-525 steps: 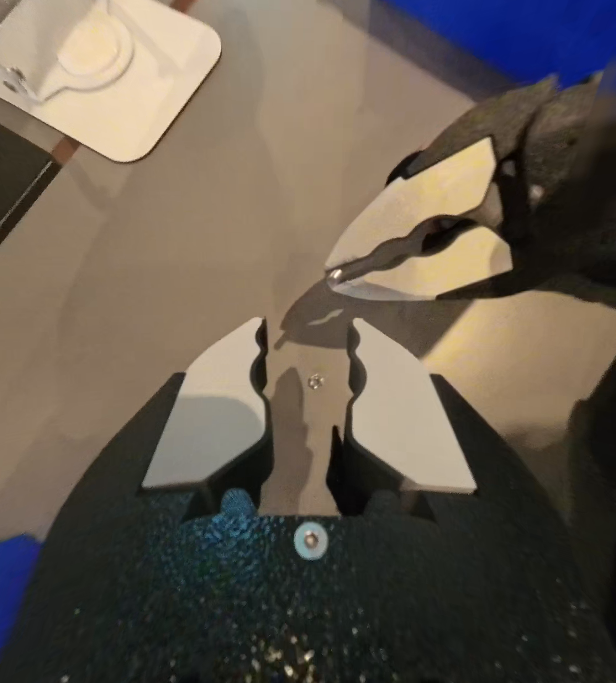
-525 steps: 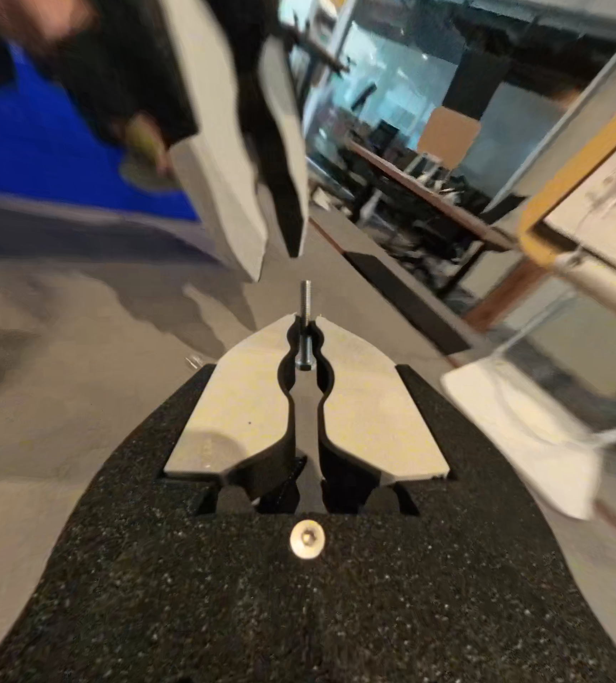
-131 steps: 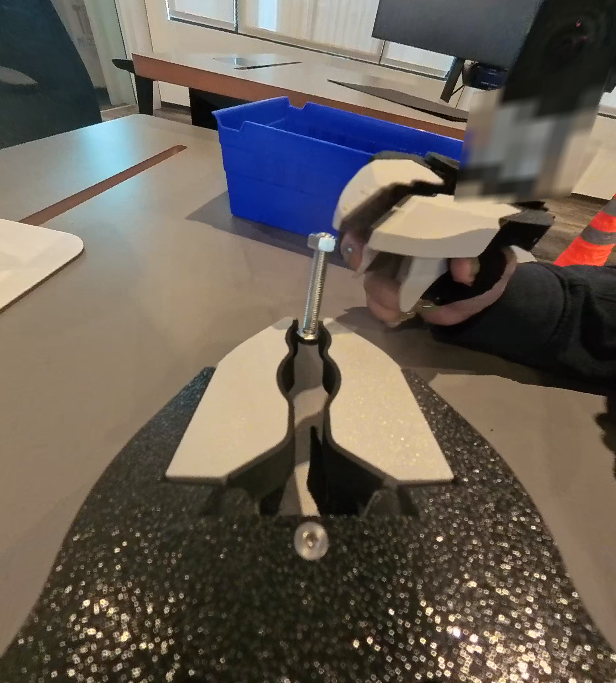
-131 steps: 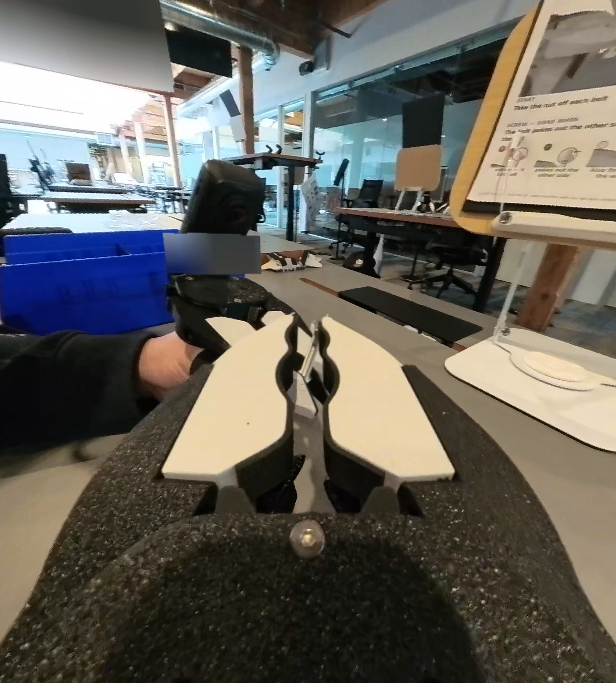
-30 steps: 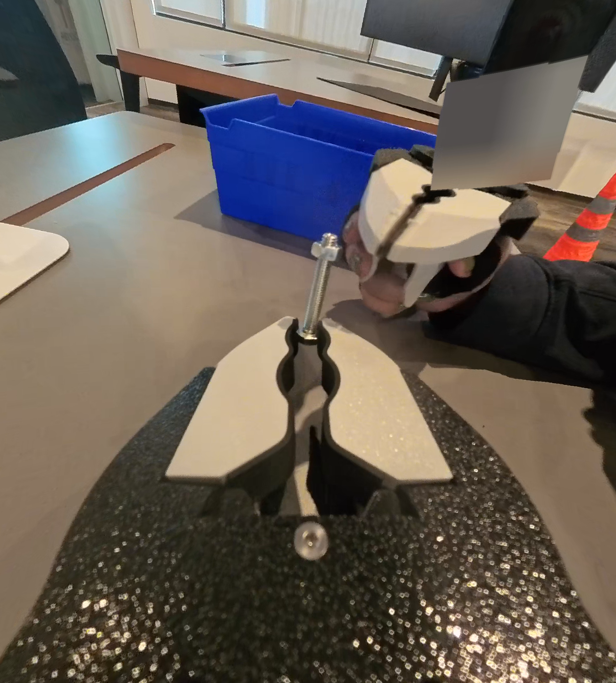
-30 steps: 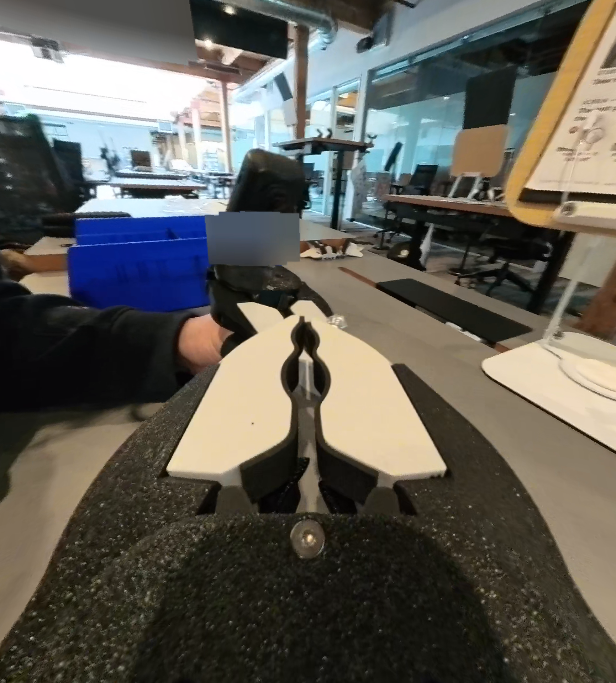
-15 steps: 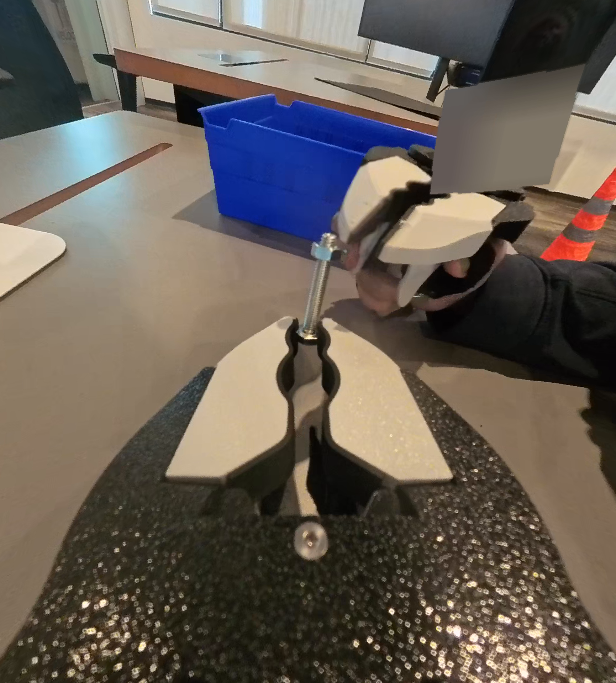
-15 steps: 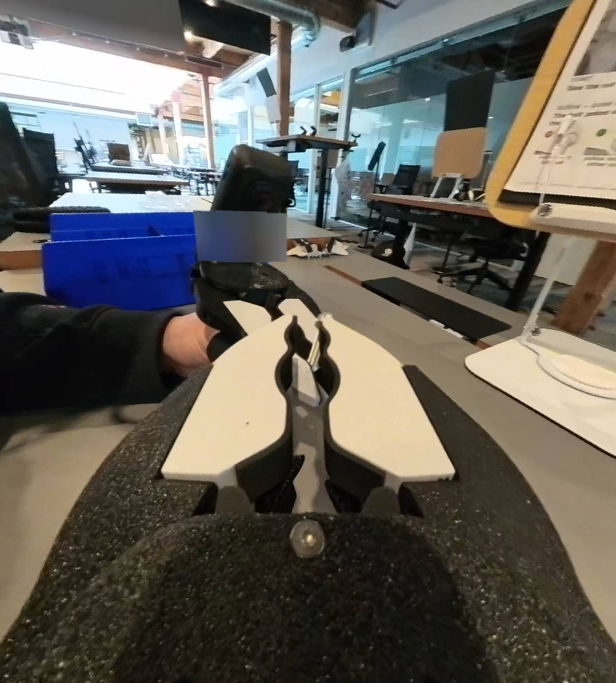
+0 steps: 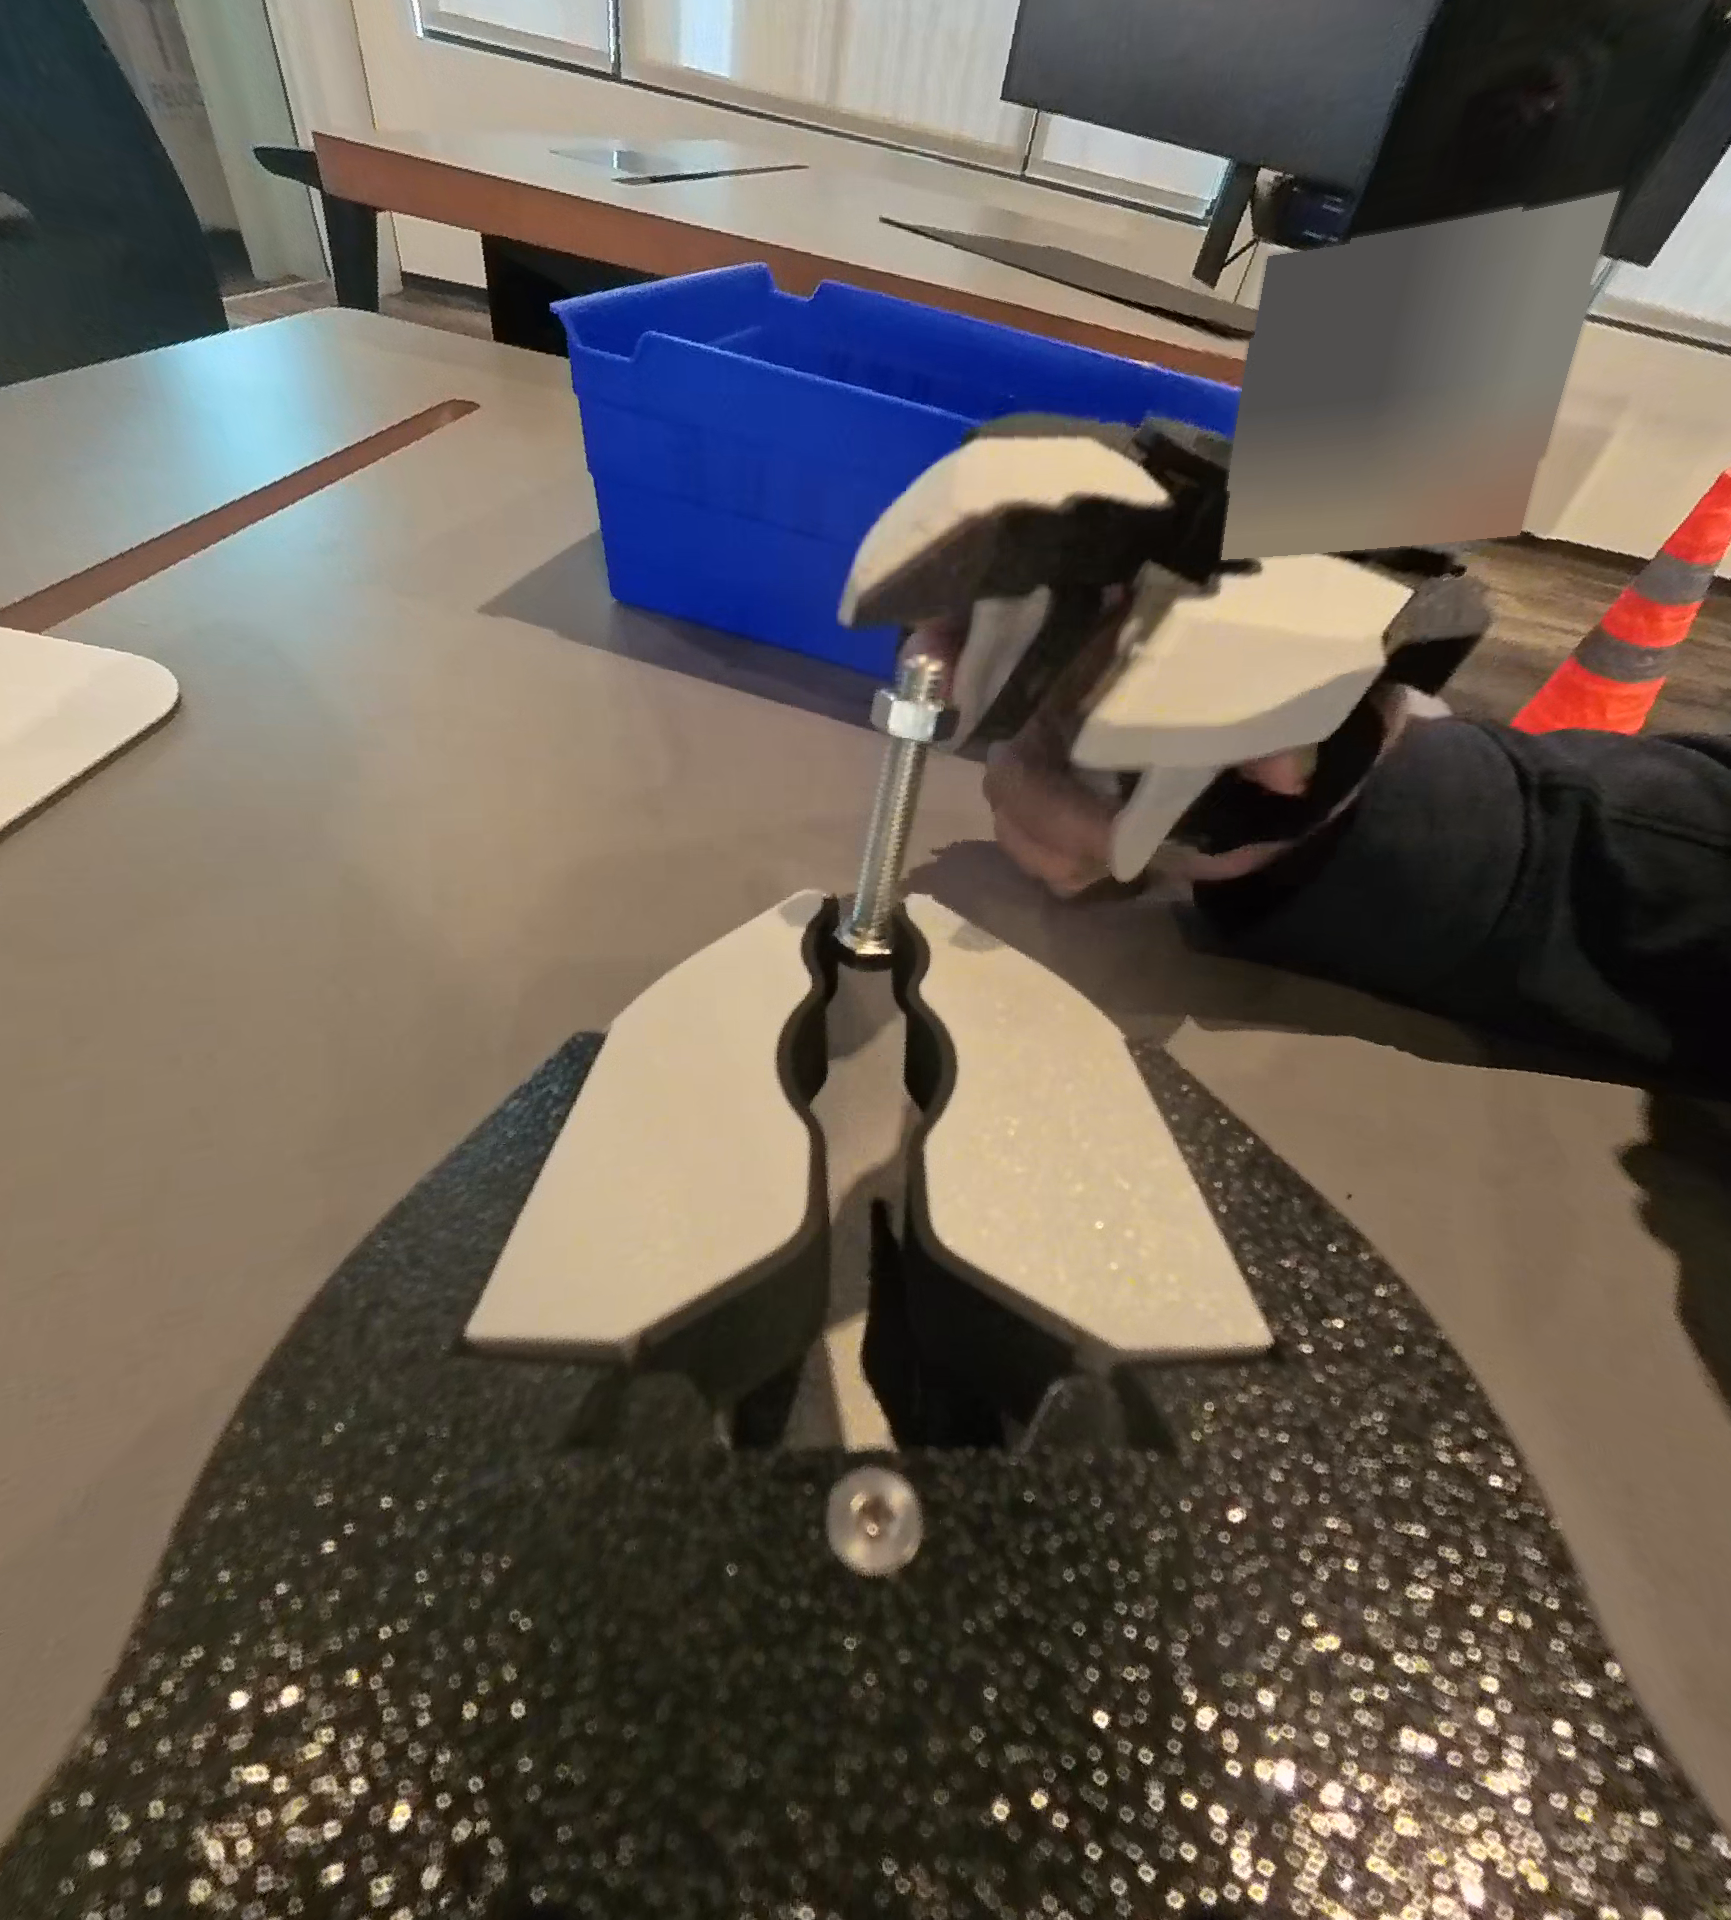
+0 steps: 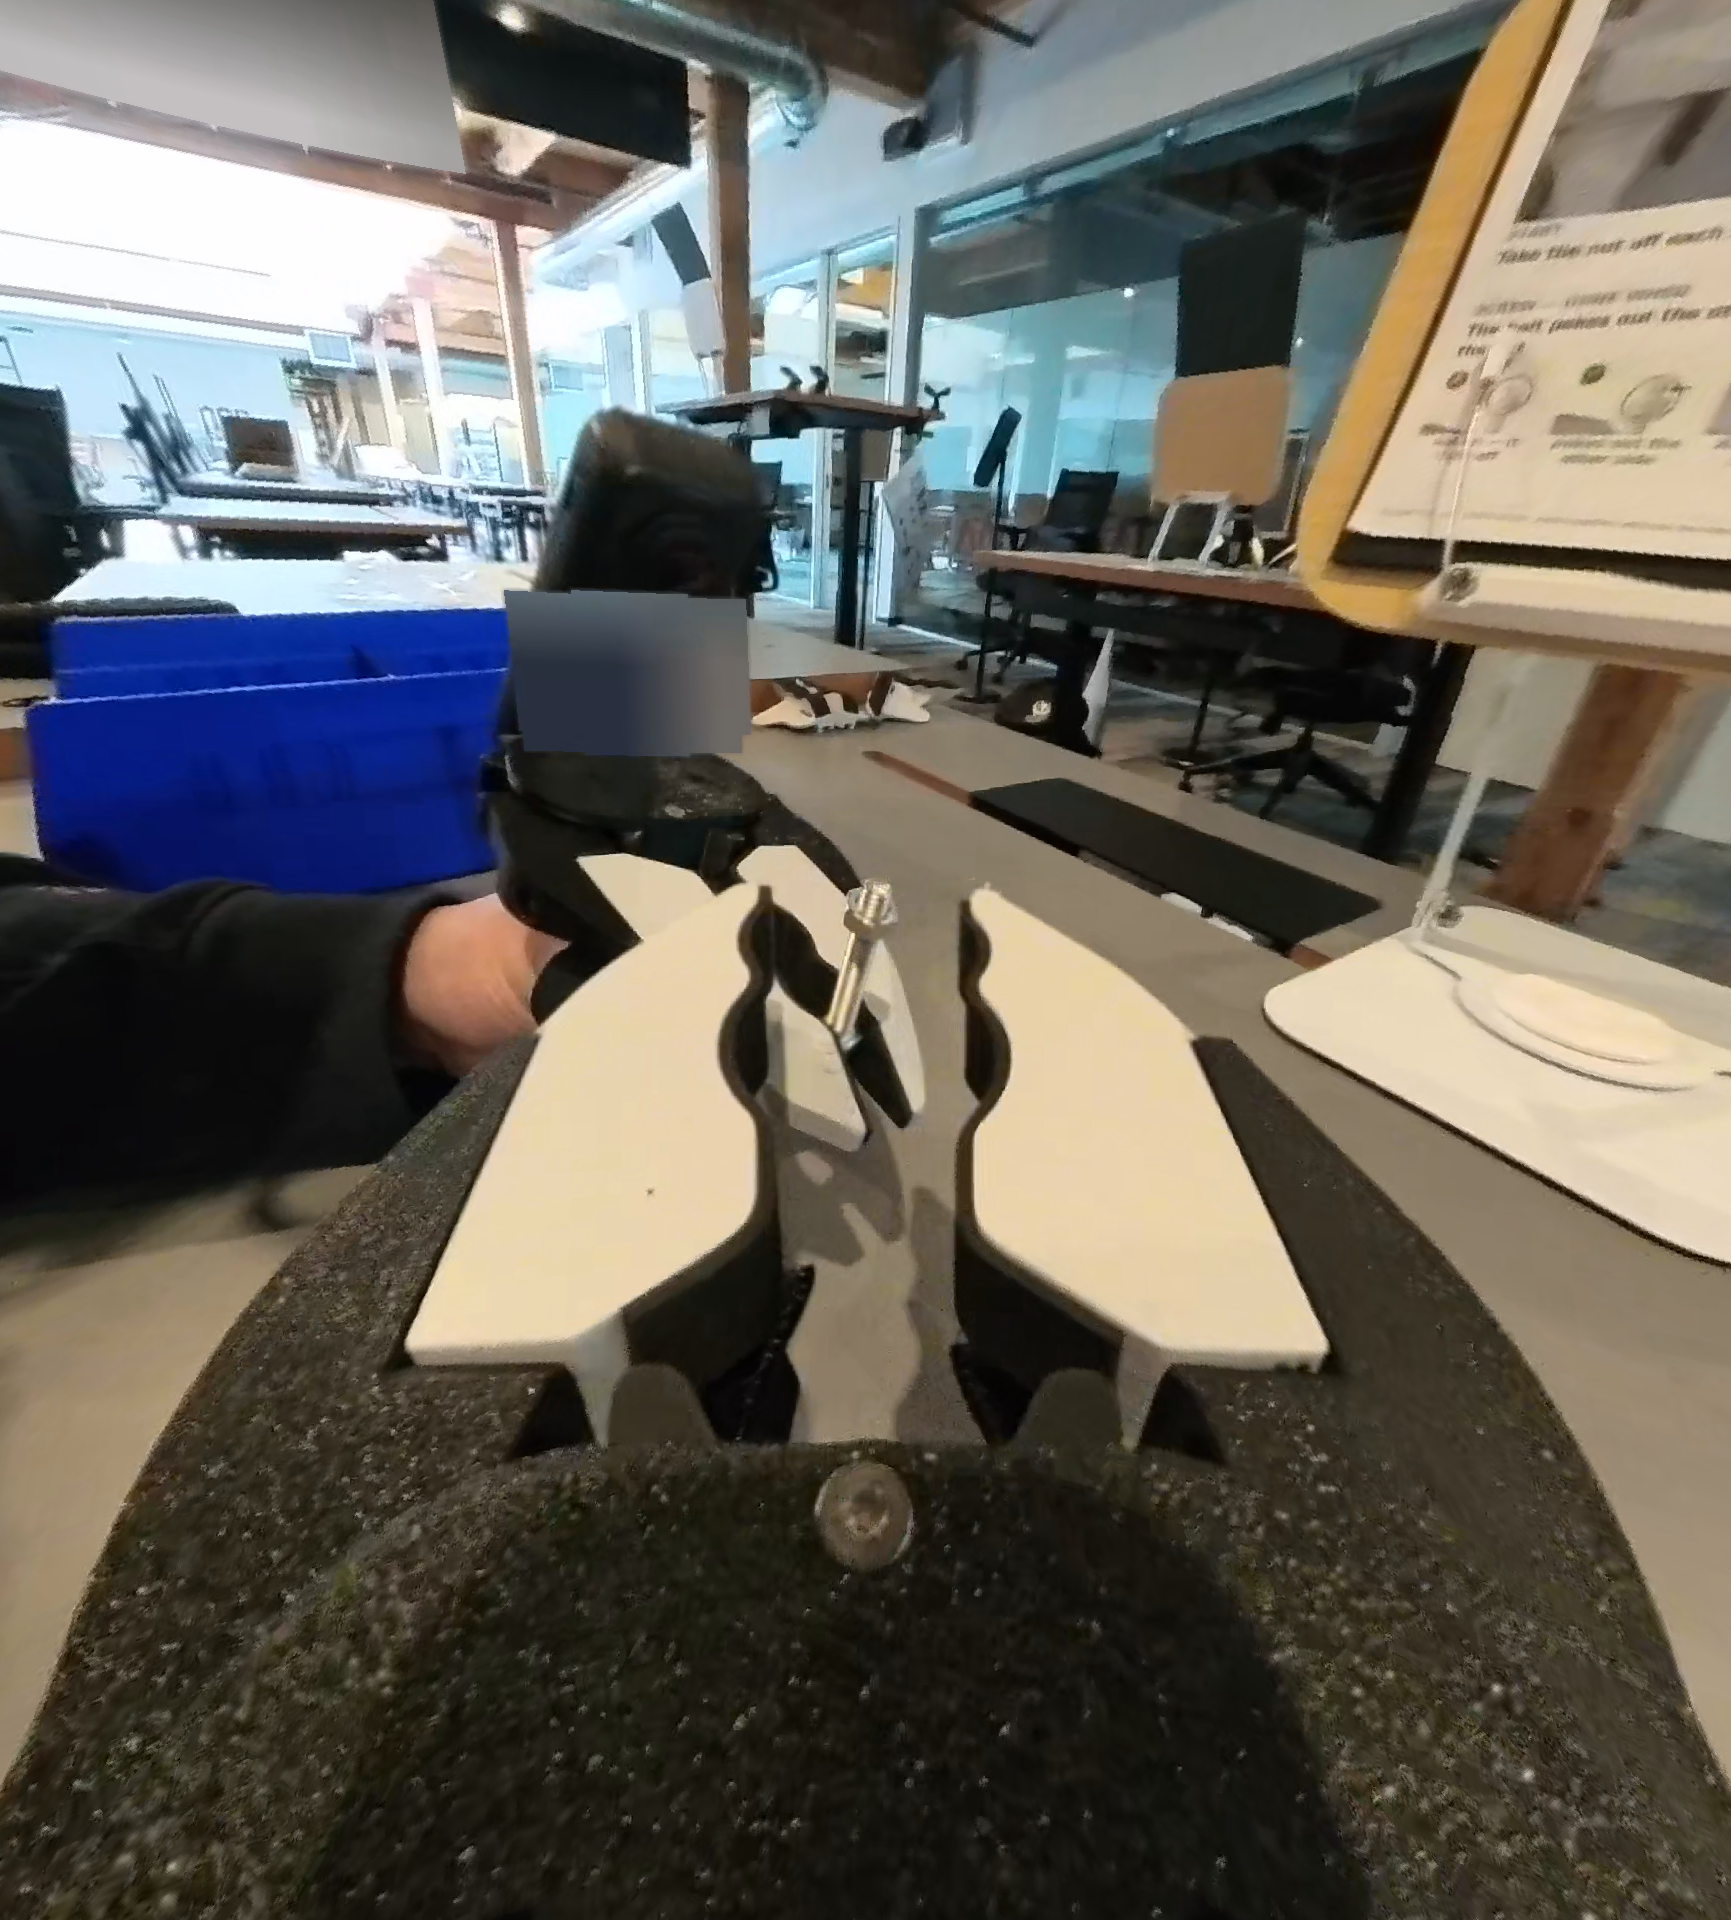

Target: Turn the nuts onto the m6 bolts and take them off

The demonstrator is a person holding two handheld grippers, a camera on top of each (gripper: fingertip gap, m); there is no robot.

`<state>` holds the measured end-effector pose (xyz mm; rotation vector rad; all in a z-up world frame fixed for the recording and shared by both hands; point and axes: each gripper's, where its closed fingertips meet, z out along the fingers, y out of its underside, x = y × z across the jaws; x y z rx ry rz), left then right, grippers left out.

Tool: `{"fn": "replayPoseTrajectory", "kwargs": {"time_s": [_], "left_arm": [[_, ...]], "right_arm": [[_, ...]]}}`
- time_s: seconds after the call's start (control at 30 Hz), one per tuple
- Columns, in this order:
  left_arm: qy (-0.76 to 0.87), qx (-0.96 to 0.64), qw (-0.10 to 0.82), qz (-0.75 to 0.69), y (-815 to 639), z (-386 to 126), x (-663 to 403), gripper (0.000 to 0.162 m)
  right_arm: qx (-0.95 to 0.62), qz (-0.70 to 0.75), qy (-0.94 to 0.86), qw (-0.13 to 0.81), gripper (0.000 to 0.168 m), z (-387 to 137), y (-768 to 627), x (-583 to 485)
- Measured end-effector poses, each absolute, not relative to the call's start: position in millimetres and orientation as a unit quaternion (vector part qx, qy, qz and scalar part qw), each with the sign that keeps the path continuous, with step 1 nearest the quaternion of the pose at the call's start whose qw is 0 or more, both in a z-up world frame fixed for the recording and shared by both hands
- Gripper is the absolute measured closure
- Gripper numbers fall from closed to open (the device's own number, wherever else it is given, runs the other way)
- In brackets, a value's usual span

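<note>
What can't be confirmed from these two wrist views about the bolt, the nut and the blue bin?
- Bolt head: in the left wrist view, hidden between the shut left gripper fingertips.
- Nut against the open right gripper: touching or just apart, unclear; the near finger overlaps it.
- Blue bin contents: inside hidden by its front wall in both views.
- Nut thread engagement: too small to judge.
</note>
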<state>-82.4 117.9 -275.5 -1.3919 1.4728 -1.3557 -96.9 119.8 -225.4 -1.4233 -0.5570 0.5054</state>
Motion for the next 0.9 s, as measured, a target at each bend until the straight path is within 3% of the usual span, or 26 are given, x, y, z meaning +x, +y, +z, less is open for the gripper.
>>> {"fn": "replayPoseTrajectory", "kwargs": {"time_s": [0.07, 0.1, 0.17, 0.2, 0.33, 0.43, 0.47, 0.53, 0.57, 0.8, 0.83, 0.9], "left_arm": [[0.567, -0.536, 0.344, -0.522, 118, -276, -82, 0.153], [0.567, -0.536, 0.345, -0.522, 118, -275, -82, 0.153], [0.566, -0.536, 0.344, -0.523, 118, -275, -83, 0.153], [0.566, -0.536, 0.344, -0.524, 118, -275, -83, 0.153], [0.567, -0.536, 0.343, -0.523, 118, -275, -83, 0.153], [0.566, -0.536, 0.343, -0.524, 118, -275, -83, 0.153], [0.566, -0.535, 0.343, -0.524, 118, -275, -83, 0.153], [0.565, -0.535, 0.343, -0.525, 118, -275, -83, 0.153], [0.565, -0.535, 0.343, -0.526, 118, -275, -83, 0.153], [0.567, -0.535, 0.341, -0.525, 118, -275, -83, 0.153], [0.566, -0.535, 0.342, -0.525, 118, -275, -83, 0.153], [0.565, -0.535, 0.342, -0.526, 118, -275, -83, 0.153]], "right_arm": [[-0.641, 0.232, -0.257, 0.685, 0.134, -230, 120, -102], [-0.639, 0.24, -0.266, 0.68, 0.14, -231, 118, -105], [-0.629, 0.275, -0.297, 0.664, 0.167, -231, 107, -112], [-0.627, 0.283, -0.294, 0.663, 0.168, -230, 106, -111], [-0.636, 0.24, -0.254, 0.688, 0.143, -228, 118, -98], [-0.638, 0.237, -0.26, 0.685, 0.135, -231, 119, -104], [-0.637, 0.239, -0.269, 0.681, 0.137, -232, 117, -106], [-0.628, 0.278, -0.307, 0.659, 0.168, -234, 105, -115], [-0.626, 0.294, -0.303, 0.655, 0.168, -232, 104, -114], [-0.642, 0.229, -0.257, 0.685, 0.134, -231, 120, -100], [-0.641, 0.231, -0.265, 0.683, 0.135, -232, 119, -103], [-0.631, 0.274, -0.307, 0.657, 0.168, -234, 106, -114]]}}
